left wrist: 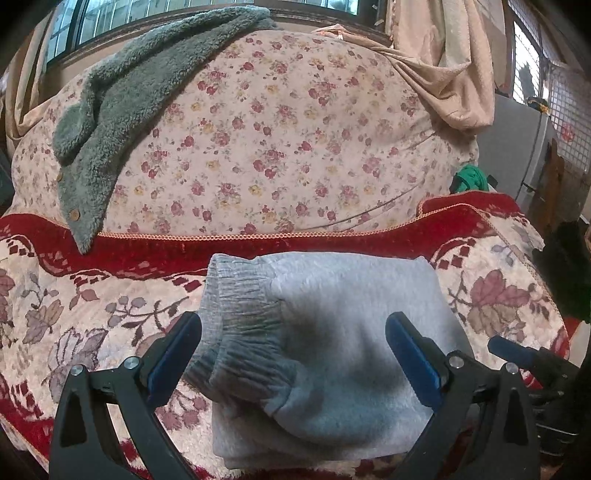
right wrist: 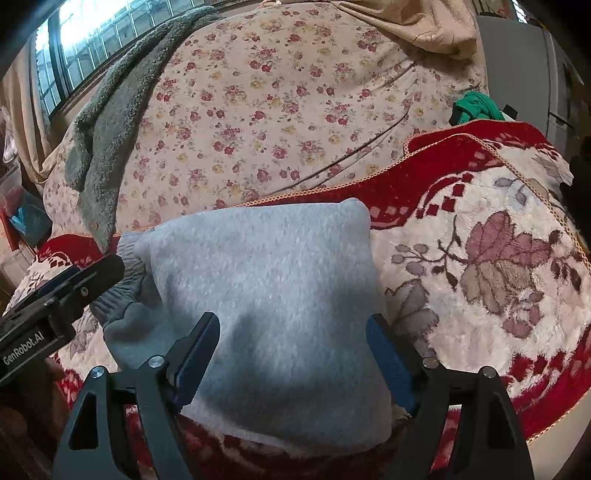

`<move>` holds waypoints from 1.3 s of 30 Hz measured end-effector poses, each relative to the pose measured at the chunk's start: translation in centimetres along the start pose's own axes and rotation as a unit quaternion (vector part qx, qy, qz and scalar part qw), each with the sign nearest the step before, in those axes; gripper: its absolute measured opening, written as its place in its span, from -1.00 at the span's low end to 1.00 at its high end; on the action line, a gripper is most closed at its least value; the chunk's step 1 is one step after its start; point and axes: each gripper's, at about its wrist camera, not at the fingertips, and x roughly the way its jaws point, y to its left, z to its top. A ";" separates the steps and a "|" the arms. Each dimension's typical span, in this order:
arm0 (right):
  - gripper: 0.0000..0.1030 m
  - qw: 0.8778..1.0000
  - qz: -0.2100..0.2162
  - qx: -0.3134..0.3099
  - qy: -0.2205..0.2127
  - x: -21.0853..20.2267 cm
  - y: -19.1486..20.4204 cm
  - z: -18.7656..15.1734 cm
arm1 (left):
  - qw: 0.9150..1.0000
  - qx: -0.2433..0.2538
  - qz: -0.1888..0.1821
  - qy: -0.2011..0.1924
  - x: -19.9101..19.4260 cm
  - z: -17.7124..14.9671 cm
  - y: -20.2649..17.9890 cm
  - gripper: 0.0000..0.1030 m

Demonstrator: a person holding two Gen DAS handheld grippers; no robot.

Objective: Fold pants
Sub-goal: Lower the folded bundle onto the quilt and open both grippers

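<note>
Now the gray pants (left wrist: 332, 332) lie folded in a neat, thick bundle on the red flowered blanket (left wrist: 92, 295) that covers the bed. The stretchy cuffs sit on the left side of the bundle, close to the left jaw of the left gripper (left wrist: 293, 328).

Both sets of jaws are spread wide and pinch nothing. The left gripper hangs over the cuff side, with the bundle showing between and beyond its jaws. The right gripper (right wrist: 293, 332) hangs over the plain side, and the bundle shows between its jaws too. I think the jaws are wide and off the cloth because the folding looks about done, so the pants can rest by themselves without getting pulled out of shape.

Past the jaws, behind the bundle, is a big puffy quilt (left wrist: 277, 129) with small red roses. A fuzzy gray-green jacket (left wrist: 122, 103) with buttons lies over it, up and to the left of the jaws. A bit of green cloth (left wrist: 471, 179) peeks out to the right. Far behind is a window (right wrist: 96, 33) with bars, and tan curtains (left wrist: 443, 66) hang near it.
</note>
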 end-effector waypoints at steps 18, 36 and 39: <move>0.67 1.000 0.003 0.013 0.003 0.0 -0.1 0.0 | 1.000 0.027 0.015 0.004 0.0 -0.2 -0.4 0.94; 0.67 1.000 0.006 0.024 0.012 0.7 -0.7 0.0 | 0.999 0.031 0.008 0.013 0.8 -0.3 -1.1 0.94; 0.67 1.000 0.006 0.026 0.013 0.8 -0.9 0.0 | 0.999 0.031 0.008 0.015 0.9 -0.4 -1.2 0.94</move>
